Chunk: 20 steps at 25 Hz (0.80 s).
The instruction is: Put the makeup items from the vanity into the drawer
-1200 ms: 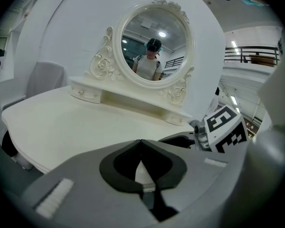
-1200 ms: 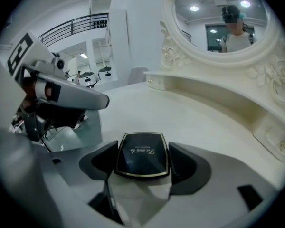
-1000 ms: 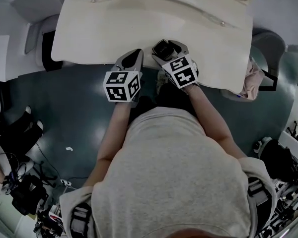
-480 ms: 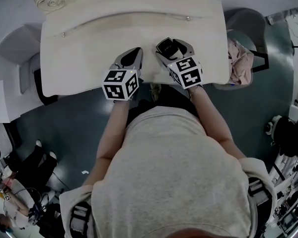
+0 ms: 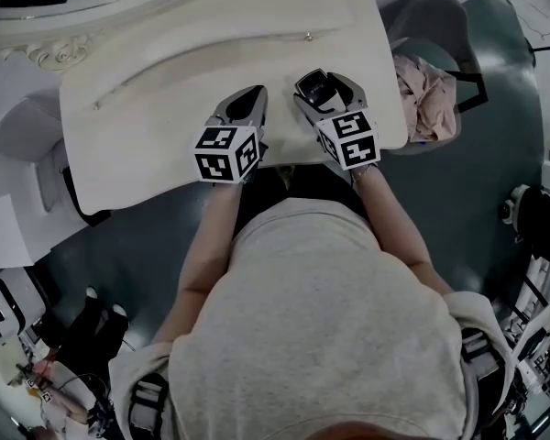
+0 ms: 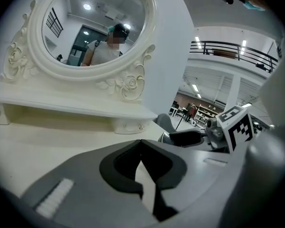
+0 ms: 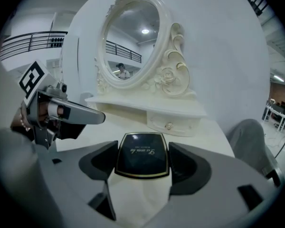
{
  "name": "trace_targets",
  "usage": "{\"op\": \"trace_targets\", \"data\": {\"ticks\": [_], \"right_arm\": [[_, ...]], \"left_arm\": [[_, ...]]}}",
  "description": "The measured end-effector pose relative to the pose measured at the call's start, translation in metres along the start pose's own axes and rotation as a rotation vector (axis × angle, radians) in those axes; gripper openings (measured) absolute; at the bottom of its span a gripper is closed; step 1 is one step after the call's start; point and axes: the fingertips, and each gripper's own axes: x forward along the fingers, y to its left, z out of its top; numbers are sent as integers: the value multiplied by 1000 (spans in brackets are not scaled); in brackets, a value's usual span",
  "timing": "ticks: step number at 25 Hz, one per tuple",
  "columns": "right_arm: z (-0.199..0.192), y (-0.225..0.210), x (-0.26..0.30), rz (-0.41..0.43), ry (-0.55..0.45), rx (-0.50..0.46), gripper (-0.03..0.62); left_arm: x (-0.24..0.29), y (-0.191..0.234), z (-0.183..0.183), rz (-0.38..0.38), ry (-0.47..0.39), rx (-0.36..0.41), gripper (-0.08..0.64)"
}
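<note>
Two jaws of the right gripper pinch a black, gold-edged compact, held above the cream tabletop in front of the oval mirror. Just beside it, also facing the mirror, the left gripper has its jaws pressed together, empty.

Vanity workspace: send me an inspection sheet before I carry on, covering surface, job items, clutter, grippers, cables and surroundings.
Surface: cream vanity top, bare around the grippers.
Job's things: black compact, clamped in the right gripper; small knobbed drawer under the mirror shelf, shut.
Clutter: nothing seen on the top.
Grippers: left gripper shut, empty; right shut on the compact; both over the top's front edge.
Cables: nothing seen on the vanity; floor gear too small to tell.
Surroundings: oval mirror; grey chair with pinkish cloth at the vanity's right end.
</note>
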Motion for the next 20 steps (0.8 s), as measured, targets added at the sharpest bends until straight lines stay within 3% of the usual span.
{"op": "trace_targets", "data": {"ticks": [7,20], "right_arm": [[-4,-31,-15,-105,-32,82,330],[-8,-56,-28,-284,-50,228,330]], "left_arm": [[34,-16,14,-88,37,48,9],[94,-13,14,-137,108,80,15]]}}
